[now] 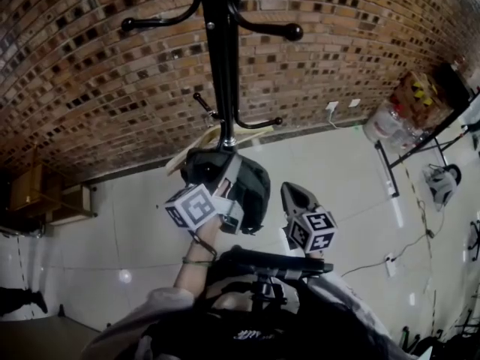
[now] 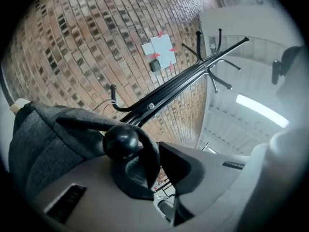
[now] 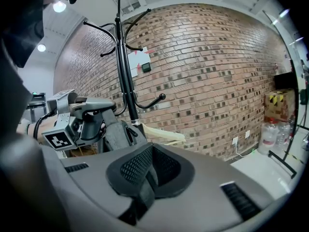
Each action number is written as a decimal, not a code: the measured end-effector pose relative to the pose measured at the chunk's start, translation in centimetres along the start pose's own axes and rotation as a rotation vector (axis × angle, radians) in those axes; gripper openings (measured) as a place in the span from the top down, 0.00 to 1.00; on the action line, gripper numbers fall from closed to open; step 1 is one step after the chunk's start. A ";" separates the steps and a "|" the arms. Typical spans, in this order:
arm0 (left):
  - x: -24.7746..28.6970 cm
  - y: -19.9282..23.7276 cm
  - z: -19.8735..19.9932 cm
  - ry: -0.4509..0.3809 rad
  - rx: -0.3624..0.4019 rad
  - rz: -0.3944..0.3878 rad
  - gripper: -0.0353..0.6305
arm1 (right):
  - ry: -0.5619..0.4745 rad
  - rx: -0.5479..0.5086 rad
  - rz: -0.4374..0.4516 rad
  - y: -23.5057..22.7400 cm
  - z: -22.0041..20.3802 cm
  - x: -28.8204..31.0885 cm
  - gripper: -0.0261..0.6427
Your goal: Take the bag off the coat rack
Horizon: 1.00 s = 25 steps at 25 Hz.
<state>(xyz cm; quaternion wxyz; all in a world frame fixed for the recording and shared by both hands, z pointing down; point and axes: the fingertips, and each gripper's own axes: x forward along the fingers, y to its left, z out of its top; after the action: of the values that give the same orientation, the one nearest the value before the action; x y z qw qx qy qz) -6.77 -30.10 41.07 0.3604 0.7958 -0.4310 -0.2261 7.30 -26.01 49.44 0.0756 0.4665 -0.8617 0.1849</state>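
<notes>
Jaws on the left gripper (image 2: 155, 158) are only narrowly apart, and the bag's strap (image 2: 72, 124) runs right between them. It lies against 1 pad, with a sliver of brick wall (image 2: 87, 57) showing beside the other, so I don't read a firm pinch. And look where that strap goes: it's looped behind the round black knob (image 2: 120, 141) at the tip of a hook, just above the jaws.

Over on the other side, the right gripper (image 3: 150, 163) has its pads pressed together on nothing. It's off to the right of the bag (image 1: 247, 190), near it but not touching.

The grey bag hangs low against the pole of the coat rack (image 1: 219, 66), body dangling below the hook. The left gripper is clearly the nearer of the 2.

So it all turns on that knob. By my read, the loop must travel up and outward, away from the pole, to clear the ball; pulling downward would only snag it.
</notes>
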 end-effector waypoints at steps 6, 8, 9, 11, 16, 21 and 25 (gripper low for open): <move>-0.8 -2.9 0.7 -0.018 -0.004 -0.041 0.89 | 0.000 -0.009 0.024 0.1 0.3 0.2 0.98; -1.3 -3.1 0.6 -0.015 0.008 -0.034 0.89 | -0.013 -0.009 0.021 -0.1 0.6 0.1 0.98; -1.5 -3.2 0.6 -0.014 0.015 -0.027 0.89 | -0.018 -0.005 0.019 -0.3 0.6 -0.1 0.98; -1.9 -3.3 0.4 -0.010 0.039 -0.010 0.89 | -0.019 0.012 0.019 -0.6 0.6 -0.2 0.98; -3.2 -3.9 -0.3 -0.017 0.069 0.004 0.89 | -0.011 0.022 0.031 -1.2 0.3 -0.2 0.98; -6.6 -3.2 -0.3 -0.046 0.114 0.104 0.89 | 0.004 0.049 0.060 -1.2 -0.3 0.2 0.98; -9.7 -1.2 -0.5 -0.106 0.042 0.201 0.89 | 0.009 0.049 0.096 -0.6 -0.5 -0.1 0.98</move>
<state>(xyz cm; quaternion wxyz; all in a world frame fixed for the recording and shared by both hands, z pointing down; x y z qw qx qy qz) -10.97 -21.22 40.96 0.3411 0.7428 -0.5318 -0.2216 7.82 -26.04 50.06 0.0592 0.4255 -0.8779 0.2116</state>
